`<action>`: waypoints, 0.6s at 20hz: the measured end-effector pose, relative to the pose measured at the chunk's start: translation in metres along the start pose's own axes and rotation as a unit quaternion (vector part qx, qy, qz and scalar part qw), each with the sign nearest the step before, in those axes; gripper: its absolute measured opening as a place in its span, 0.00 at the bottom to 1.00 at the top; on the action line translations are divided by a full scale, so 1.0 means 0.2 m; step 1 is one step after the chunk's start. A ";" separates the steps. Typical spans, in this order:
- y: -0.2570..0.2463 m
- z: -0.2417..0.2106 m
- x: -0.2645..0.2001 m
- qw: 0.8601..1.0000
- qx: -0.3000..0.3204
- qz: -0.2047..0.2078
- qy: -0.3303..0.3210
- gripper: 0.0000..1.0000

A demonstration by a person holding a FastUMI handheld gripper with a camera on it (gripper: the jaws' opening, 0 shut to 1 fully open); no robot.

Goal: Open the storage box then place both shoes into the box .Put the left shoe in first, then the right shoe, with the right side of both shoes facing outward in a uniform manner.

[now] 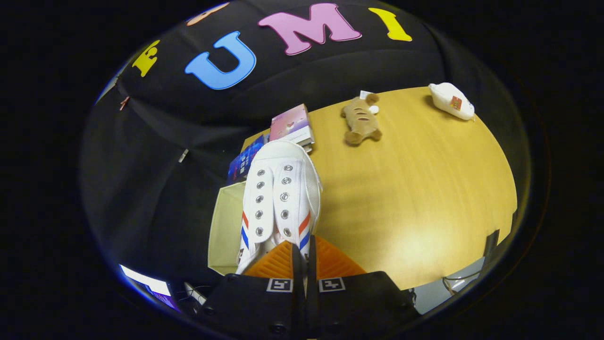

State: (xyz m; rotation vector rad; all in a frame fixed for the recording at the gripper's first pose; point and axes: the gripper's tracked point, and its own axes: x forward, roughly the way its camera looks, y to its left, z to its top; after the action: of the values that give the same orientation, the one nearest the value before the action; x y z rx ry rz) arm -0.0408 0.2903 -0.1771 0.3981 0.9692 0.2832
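Gripper point(302, 252) fingers pinch the white shoe point(281, 196) at its heel end, toe pointing away, above the table point(424, 189).

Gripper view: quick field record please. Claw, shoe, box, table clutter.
claw: fingers nearly closed, pinching the white shoe's heel edge
shoe: white shoe with red and blue side stripes, held up, toe pointing away from the fingers
box: beige storage box under and beside the shoe, at the table's edge
table: wooden table
clutter: books beyond the shoe; plush toy; white packet farther off
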 end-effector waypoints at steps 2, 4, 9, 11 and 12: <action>0.17 -0.03 0.06 1.000 -0.016 0.013 0.004 0.05; 0.32 -0.05 0.12 0.999 -0.026 0.025 0.008 0.05; 0.51 -0.14 0.32 0.999 -0.034 0.018 0.026 0.05; 0.53 -0.20 0.39 0.999 -0.039 0.005 0.036 0.05; 0.54 -0.20 0.42 0.998 -0.042 -0.002 0.042 0.05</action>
State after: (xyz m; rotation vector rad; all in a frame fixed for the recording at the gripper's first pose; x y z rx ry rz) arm -0.0363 0.4284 -0.2110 0.3098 1.0361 0.3381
